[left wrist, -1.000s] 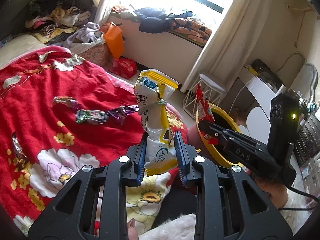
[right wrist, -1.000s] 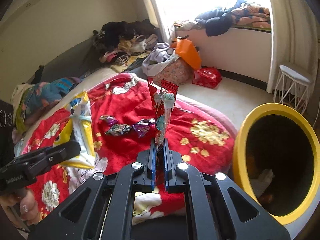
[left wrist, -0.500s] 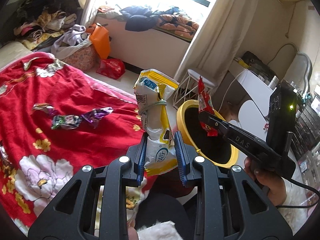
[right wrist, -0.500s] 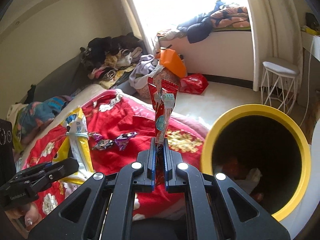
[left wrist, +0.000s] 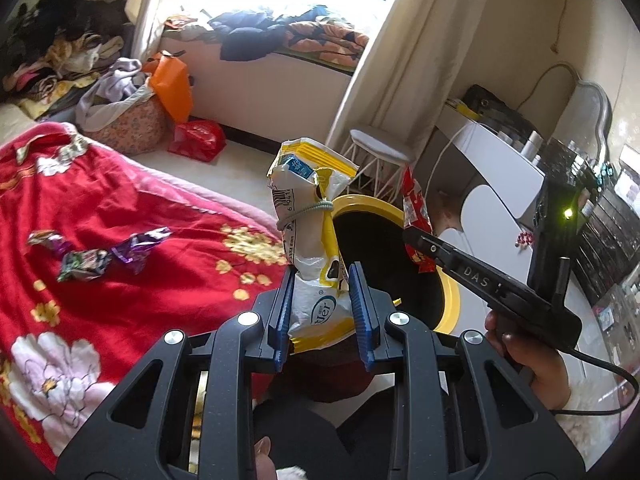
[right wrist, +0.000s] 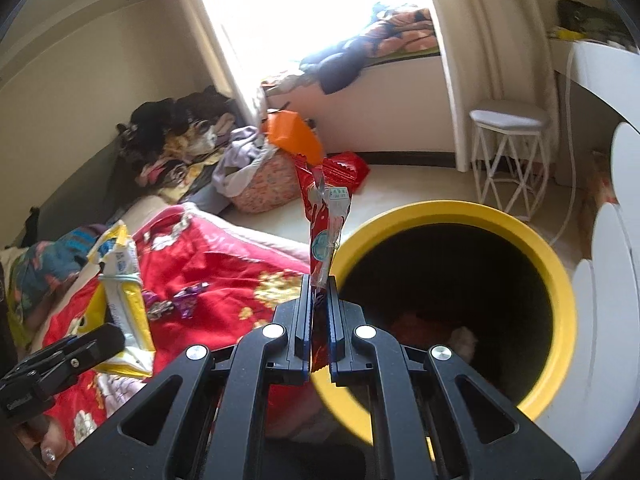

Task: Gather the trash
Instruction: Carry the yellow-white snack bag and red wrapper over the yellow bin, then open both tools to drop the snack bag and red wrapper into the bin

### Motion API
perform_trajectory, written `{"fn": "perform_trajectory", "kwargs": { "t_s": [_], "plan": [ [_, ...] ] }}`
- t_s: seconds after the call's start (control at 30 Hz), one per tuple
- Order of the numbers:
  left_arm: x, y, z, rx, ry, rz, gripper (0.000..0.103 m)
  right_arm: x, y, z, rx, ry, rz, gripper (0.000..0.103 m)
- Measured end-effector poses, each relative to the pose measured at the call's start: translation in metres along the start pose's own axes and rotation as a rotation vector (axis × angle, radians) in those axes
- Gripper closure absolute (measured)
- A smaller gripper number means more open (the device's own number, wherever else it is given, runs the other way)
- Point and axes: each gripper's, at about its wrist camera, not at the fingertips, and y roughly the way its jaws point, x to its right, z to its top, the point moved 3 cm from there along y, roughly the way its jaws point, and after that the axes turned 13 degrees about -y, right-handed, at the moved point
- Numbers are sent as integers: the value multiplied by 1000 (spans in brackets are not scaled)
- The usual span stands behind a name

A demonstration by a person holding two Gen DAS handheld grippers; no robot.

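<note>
My left gripper (left wrist: pixel 322 312) stands clamped on a yellow-and-white snack bag (left wrist: pixel 310 216), its blue pads pressing the bag's lower half while the crumpled top, tied round with a pale elastic band, rises upright toward 12 o'clock. My right gripper (right wrist: pixel 319 320) is pinched tight on a thin red wrapper (right wrist: pixel 325 216) that stands straight up between its pads, a small white label near the top.

From the right wrist, the yellow-rimmed bin (right wrist: pixel 560 280) opens at 3 o'clock, just beside the wrapper, its dark inside holding some red and pale scraps at the bottom. From the left wrist, the same bin sits at 1 o'clock behind the bag, with the right gripper and its red wrapper held over the rim's near side.

At 9 o'clock from the left gripper lies the bed under a red flowered blanket (left wrist: pixel 100 208), and on it three crumpled foil candy wrappers (left wrist: pixel 96 256) lie close together, well apart from both grippers.

Beyond the bed, a pale floor (left wrist: pixel 240 176) carries a red plastic bag (left wrist: pixel 198 140) and a flowered basket (left wrist: pixel 132 124) heaped with clothes, an orange bag (left wrist: pixel 172 84) just beside it. A white wire-legged stool (right wrist: pixel 508 156) stands near the curtain, and a sunlit window ledge at 12 o'clock is piled with dark clothing.
</note>
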Motion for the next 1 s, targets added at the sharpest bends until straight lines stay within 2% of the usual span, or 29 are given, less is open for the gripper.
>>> {"fn": "perform_trajectory", "kwargs": {
  "t_s": [0.43,1.0],
  "plan": [
    [36,33,3,-19,61,-59,82,52,4,-18,-48,113,-104,97],
    [57,97,1,-106,99,-62,82,89,13,-37,-98,212,-119,97]
  ]
}}
